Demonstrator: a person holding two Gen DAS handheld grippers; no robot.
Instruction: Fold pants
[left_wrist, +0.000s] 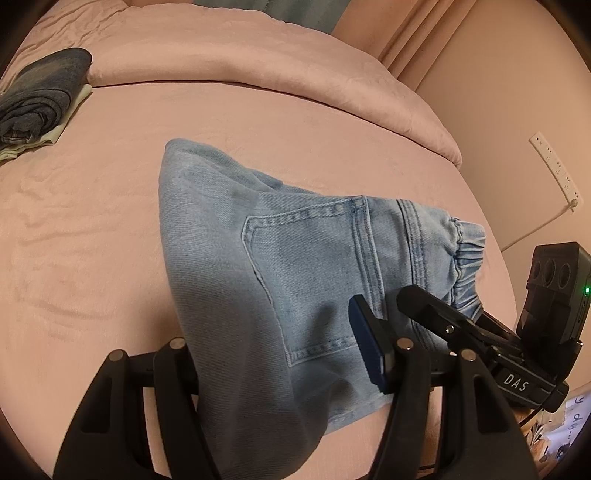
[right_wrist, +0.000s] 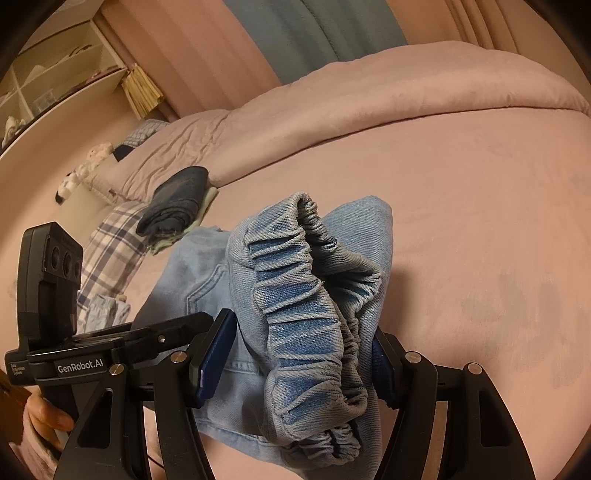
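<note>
A pair of light blue denim pants (left_wrist: 236, 258) is lying partly folded on a pink bed (left_wrist: 92, 240), and both pairs of tongs are gripping it.

In the left wrist view, the pants are filling the centre and running down toward 6 o'clock. A back pocket (left_wrist: 306, 277) is facing up, and the gathered elastic waistband (left_wrist: 465, 258) is sitting at about 3 o'clock. The left tongs (left_wrist: 280, 373) are standing partly apart with a thick fold of denim passing between them. The blue pad on the right finger (left_wrist: 365, 350) is lying against the cloth, while the left finger is hidden behind the fabric. The tongs appear clamped on the pants.

At 4 o'clock in that view, the right tongs (left_wrist: 421, 299) are reaching in beside the waistband.

In the right wrist view, the bunched waistband (right_wrist: 306, 317) is rising up at the centre, and the right tongs (right_wrist: 299, 354) are clamping it, a blue pad pressing on each side of the gathers. The rest of the pants is spreading out behind, toward 11 o'clock. At 9 o'clock the left tongs (right_wrist: 195, 321) are touching the pants, and a person's hand (right_wrist: 44, 417) is holding that tool at 8 o'clock.

Well apart from the pants, toward 10 o'clock in both views, a dark folded garment (left_wrist: 40, 96) is resting on a pale one. A pink duvet (left_wrist: 258, 59) is lying bunched across the far side of the bed.
</note>
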